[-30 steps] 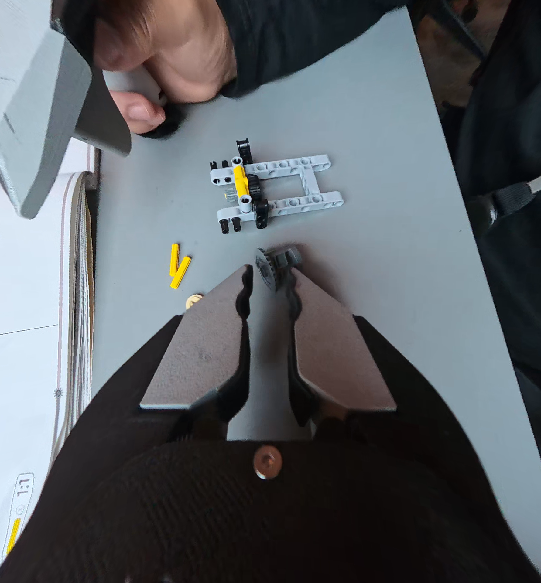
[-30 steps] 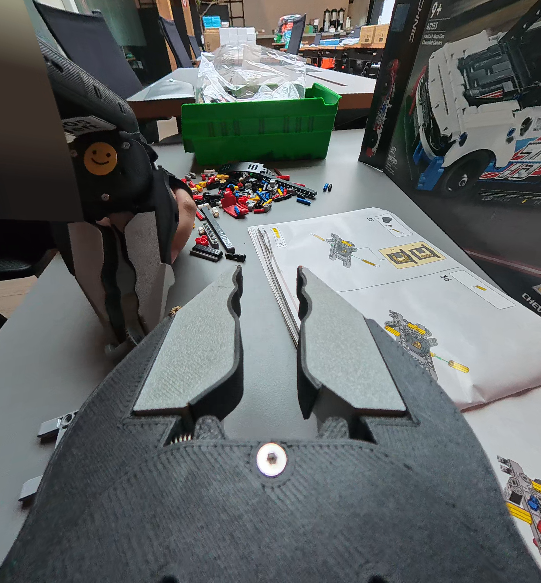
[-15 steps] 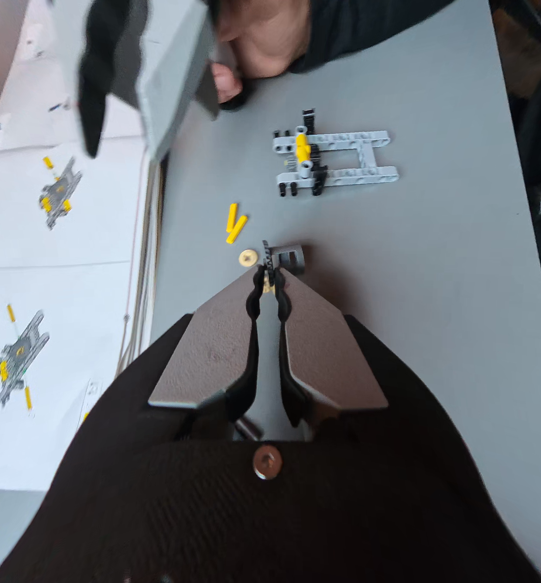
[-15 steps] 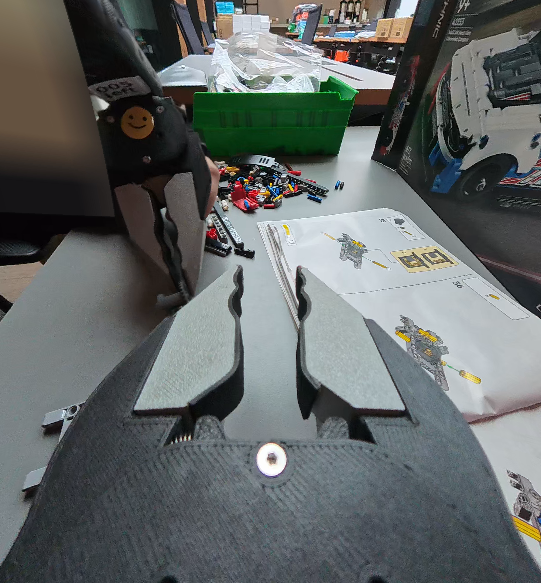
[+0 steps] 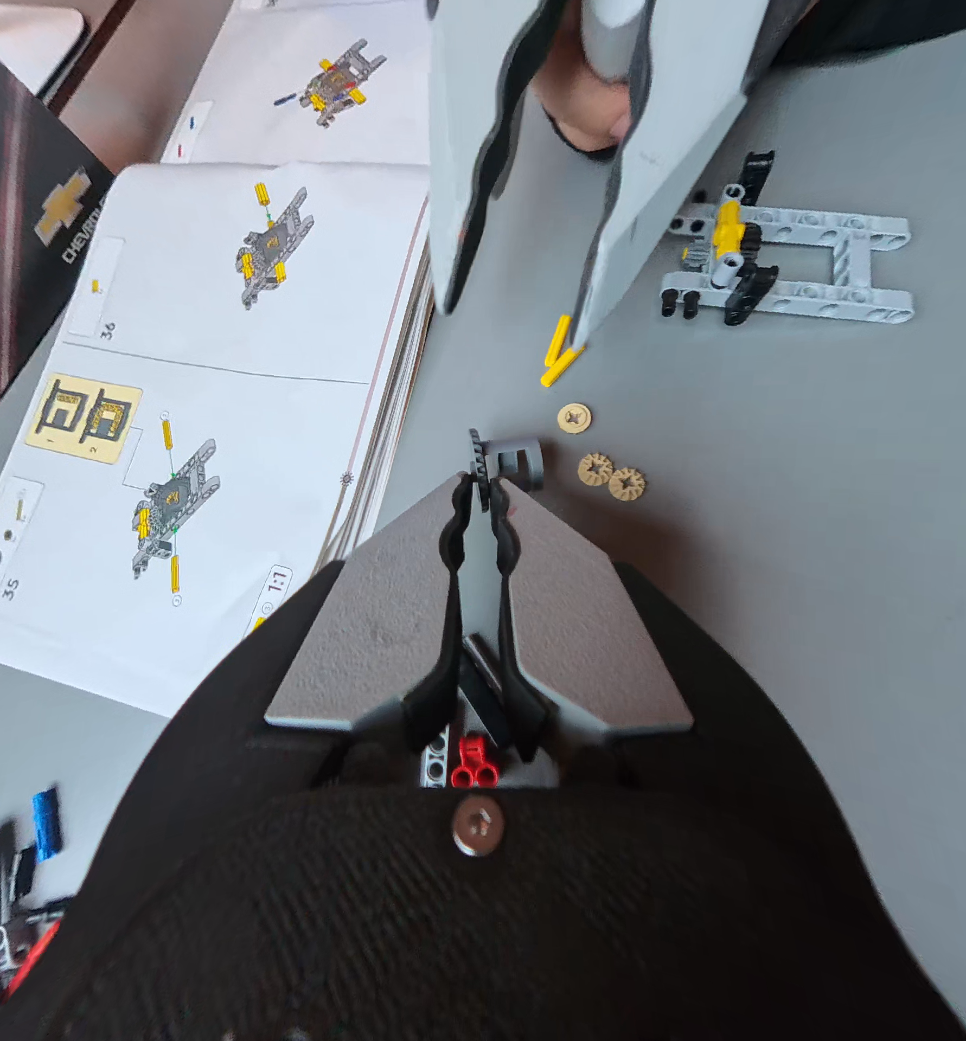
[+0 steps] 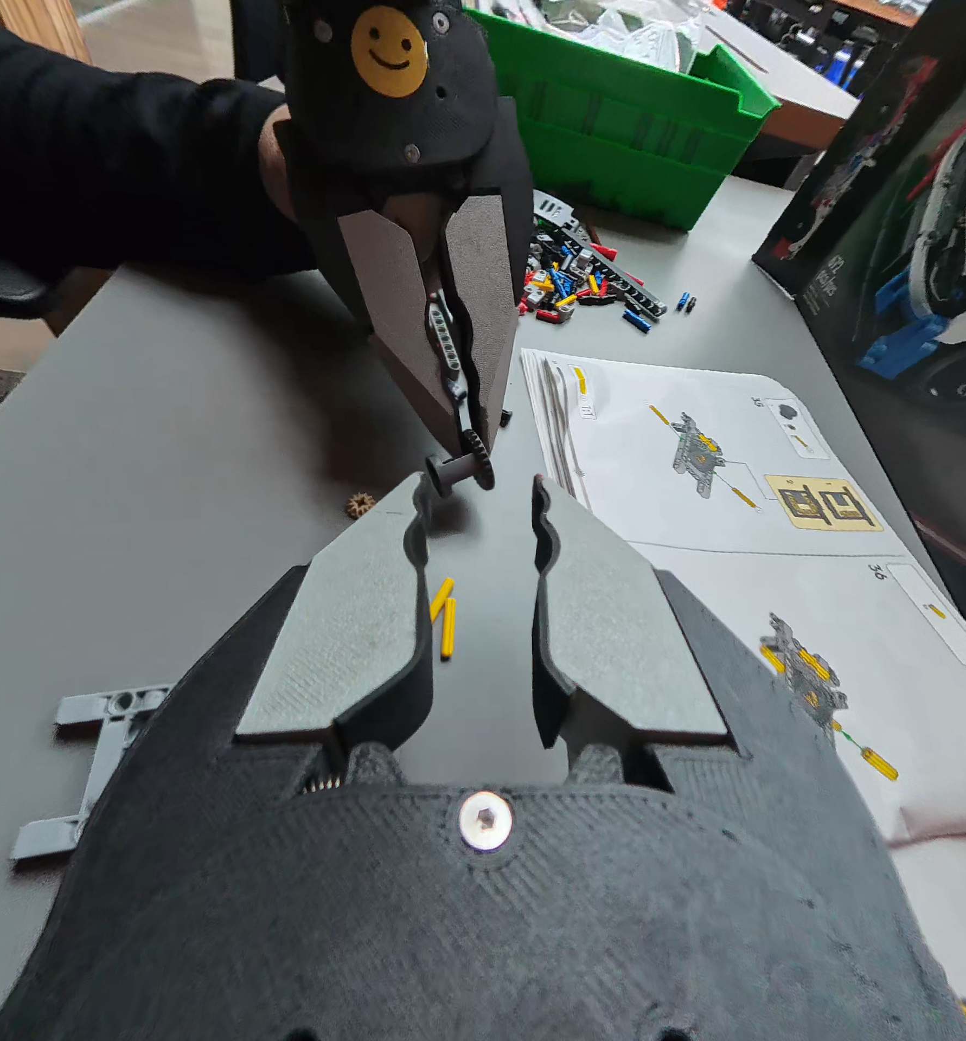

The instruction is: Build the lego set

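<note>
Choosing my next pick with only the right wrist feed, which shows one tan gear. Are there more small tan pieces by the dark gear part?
Observer: Yes. The left wrist view shows three: a flat tan disc and two tan gears side by side, next to the dark gear part held by the left gripper.
Operator: My feed cuts off the grey frame. What is on it?
Observer: The grey frame carries a yellow piece across one end, and black pins stick out there.
Operator: How close is my gripper to the yellow axles?
Observer: One fingertip of the right gripper comes down right at the yellow axles.
</note>
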Available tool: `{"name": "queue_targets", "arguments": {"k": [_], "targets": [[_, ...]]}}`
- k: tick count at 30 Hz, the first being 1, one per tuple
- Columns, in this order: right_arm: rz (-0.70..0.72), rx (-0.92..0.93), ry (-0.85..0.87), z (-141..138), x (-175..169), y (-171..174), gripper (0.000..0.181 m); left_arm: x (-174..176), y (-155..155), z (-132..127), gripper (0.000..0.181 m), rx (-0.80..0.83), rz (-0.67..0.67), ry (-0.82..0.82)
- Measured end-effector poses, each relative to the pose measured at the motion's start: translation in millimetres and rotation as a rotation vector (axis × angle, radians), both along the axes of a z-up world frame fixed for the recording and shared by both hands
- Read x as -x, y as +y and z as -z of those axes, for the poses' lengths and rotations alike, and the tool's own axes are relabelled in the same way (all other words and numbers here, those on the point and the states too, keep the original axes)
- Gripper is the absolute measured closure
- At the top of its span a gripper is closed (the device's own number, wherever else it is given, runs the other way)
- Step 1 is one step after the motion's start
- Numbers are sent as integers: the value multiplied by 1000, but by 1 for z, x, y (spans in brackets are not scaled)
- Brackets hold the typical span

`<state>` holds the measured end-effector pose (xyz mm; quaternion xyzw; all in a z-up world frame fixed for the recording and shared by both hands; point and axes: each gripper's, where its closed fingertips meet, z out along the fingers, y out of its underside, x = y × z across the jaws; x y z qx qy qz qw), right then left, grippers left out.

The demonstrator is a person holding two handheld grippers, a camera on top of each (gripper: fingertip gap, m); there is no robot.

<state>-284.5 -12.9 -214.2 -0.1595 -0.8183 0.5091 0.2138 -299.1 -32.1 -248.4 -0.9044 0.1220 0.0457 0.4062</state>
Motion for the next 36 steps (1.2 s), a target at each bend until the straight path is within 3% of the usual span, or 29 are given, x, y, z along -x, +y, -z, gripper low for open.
{"name": "queue_targets", "arguments": {"k": [6, 11, 19, 26, 36], "targets": [[-53, -103, -50, 15, 0, -19, 136, -9, 2, -2, 178, 1, 18, -29], [-35, -177, 53, 16, 1, -19, 157, -11, 5, -14, 178, -51, 2, -100], [0, -64, 43, 6, 6, -8, 159, 2, 2, -24, 171, -109, -50, -139], [59, -13, 95, -8, 11, 1, 159, -11, 7, -30, 159, -128, -28, -348], [114, -15, 64, -1, 18, 0, 159, -7, 10, -44, 177, -214, -38, -206]]}}
